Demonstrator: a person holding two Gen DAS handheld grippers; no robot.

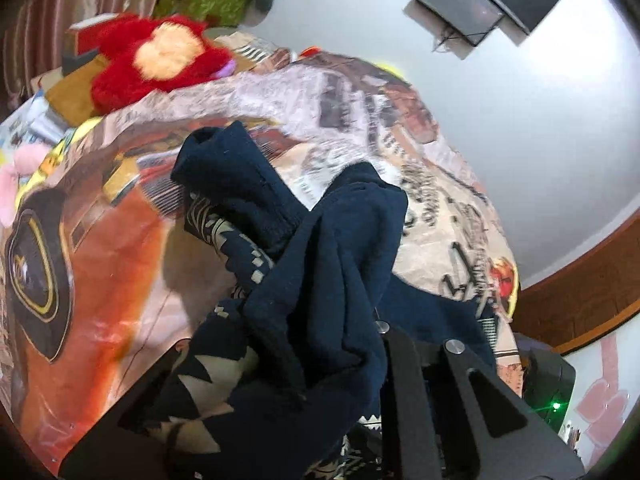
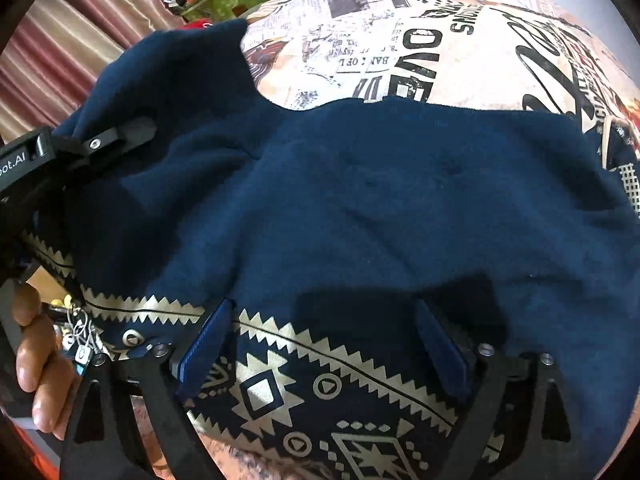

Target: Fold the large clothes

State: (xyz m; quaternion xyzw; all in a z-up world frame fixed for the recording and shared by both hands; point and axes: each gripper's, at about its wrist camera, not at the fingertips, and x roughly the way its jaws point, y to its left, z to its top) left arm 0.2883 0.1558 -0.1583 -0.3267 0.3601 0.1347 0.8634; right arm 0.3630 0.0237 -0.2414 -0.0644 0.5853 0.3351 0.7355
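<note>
Now left gripper (image 1: 340, 320) clamped on bunched navy garment (image 2: 360, 184), holding it above bedspread (image 2: 400, 40); right gripper (image 2: 324, 344) fingers wide apart, empty. Better grab patterned hem flat before folding.

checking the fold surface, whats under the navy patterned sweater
The navy fleece sweater with cream zigzag pattern lies on a printed bedspread with newspaper and car graphics, visible around its edges. Whatever lies directly beneath the fabric is covered.

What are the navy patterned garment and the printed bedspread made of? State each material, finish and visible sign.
Navy patterned garment: apparently fleece or brushed knit; matte, fuzzy nap, soft thick folds. Its beige geometric band looks printed, slightly shiny.
Printed bedspread: probably smooth woven or polyester cloth; flat, sharp newspaper-style print, faint sheen. Exact fibre unclear.
</note>
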